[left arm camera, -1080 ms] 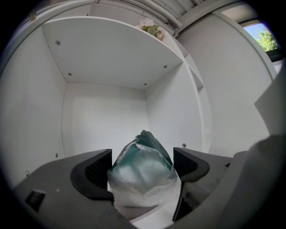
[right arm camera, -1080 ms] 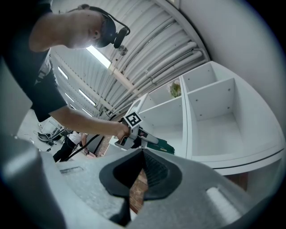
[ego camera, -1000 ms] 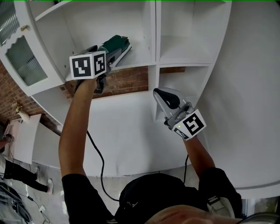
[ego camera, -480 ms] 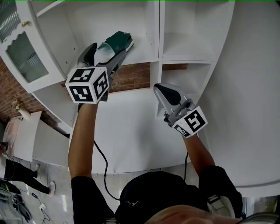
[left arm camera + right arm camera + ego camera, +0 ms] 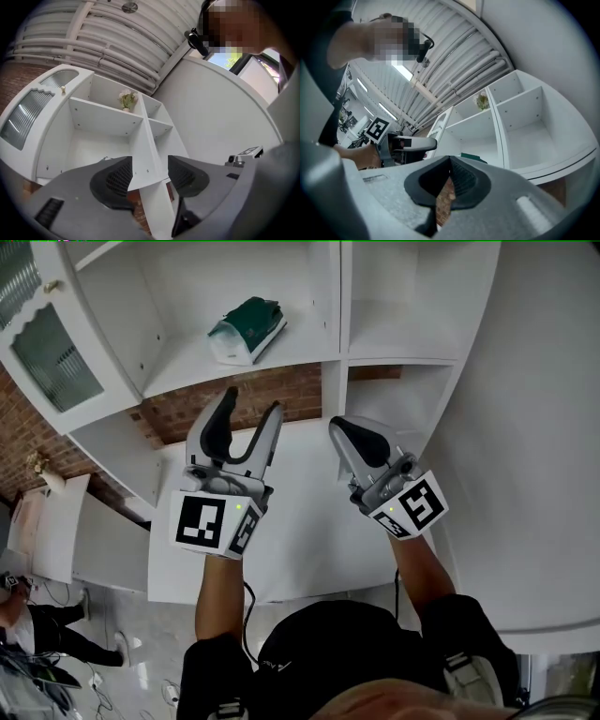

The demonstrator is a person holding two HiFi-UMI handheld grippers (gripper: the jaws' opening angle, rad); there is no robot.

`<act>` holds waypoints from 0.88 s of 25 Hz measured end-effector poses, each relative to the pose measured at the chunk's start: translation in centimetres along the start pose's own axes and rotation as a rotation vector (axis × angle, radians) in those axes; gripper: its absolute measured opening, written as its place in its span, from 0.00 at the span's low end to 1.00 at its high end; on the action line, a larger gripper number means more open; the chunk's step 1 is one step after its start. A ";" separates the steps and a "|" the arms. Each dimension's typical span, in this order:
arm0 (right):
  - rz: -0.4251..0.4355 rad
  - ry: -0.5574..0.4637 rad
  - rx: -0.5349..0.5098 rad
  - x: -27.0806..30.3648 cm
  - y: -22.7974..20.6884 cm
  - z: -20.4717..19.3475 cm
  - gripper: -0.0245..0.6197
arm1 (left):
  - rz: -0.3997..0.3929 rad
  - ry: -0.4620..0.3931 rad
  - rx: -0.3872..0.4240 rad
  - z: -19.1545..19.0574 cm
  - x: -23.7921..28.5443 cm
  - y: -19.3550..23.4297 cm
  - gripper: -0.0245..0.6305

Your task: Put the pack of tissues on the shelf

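Already shelved: green-and-white plastic tissue pack (image 5: 246,329) lies on white shelf (image 5: 187,364), well ahead of left gripper (image 5: 251,409), whose jaws are spread, closing, empty. Right gripper (image 5: 342,430) jaws pressed together. Pack likely light, squashy, slippery; pinch across narrow width.

head looks down (all share shelf (image 5: 178,362))
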State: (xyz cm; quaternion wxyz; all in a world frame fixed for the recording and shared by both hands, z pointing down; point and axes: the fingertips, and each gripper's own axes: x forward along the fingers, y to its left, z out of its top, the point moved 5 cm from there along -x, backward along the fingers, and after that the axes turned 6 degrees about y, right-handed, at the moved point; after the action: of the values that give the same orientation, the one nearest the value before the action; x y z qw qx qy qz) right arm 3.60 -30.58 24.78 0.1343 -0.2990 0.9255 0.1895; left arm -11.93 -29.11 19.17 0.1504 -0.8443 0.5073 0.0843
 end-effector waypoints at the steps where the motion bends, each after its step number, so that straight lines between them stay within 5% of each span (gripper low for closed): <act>1: 0.001 -0.004 0.003 0.0 0.3 0.1 0.04 | -0.007 0.001 -0.002 -0.4 -0.4 -0.7 0.37; 11: -0.007 -0.011 0.022 -0.4 2.7 -0.1 0.04 | -0.051 -0.004 -0.044 -2.8 -3.2 -4.2 0.06; 22: -0.052 0.011 0.031 -1.3 3.6 -0.4 0.04 | -0.090 0.045 -0.081 -4.7 -3.9 -5.4 0.04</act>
State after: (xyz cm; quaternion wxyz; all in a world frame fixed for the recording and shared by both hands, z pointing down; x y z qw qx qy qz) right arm 2.41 -27.44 26.58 0.1388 -0.3218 0.9211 0.1698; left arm -9.06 -25.05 25.64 0.1083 -0.8734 0.4681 0.0791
